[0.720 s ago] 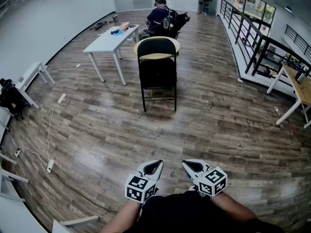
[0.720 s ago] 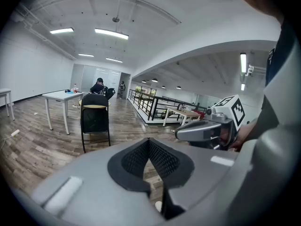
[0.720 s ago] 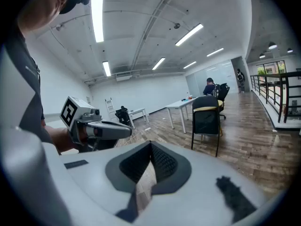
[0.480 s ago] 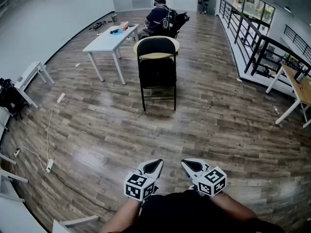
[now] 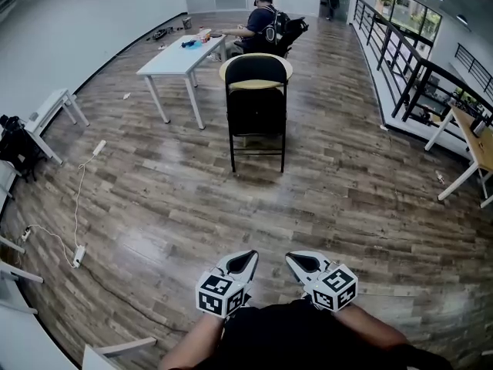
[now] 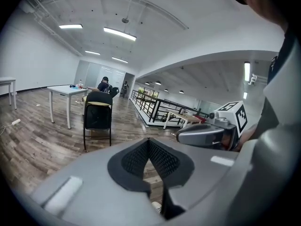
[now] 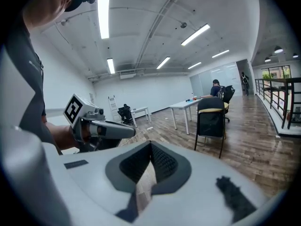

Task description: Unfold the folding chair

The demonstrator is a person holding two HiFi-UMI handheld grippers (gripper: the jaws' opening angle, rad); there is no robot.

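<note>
Standing folded at 12 o'clock, well ahead: folding chair (image 5: 256, 102), long axis vertical, broad face toward me. Left gripper (image 5: 243, 260) and right gripper (image 5: 305, 262) at 6 o'clock, both jaws clenched, empty.

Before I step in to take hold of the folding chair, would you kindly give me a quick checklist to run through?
1. Chair standing upright and folded: ok.
2. Chair within reach of the grippers: not ok, it stands well ahead.
3. Left gripper empty: ok; jaws together, not ready to grasp.
4. Right gripper empty: ok; jaws together too.
5. Floor on the way to the chair: ok; the cable lies off to the left.
6. Room behind the chair, near the seated person: cannot tell.
</note>
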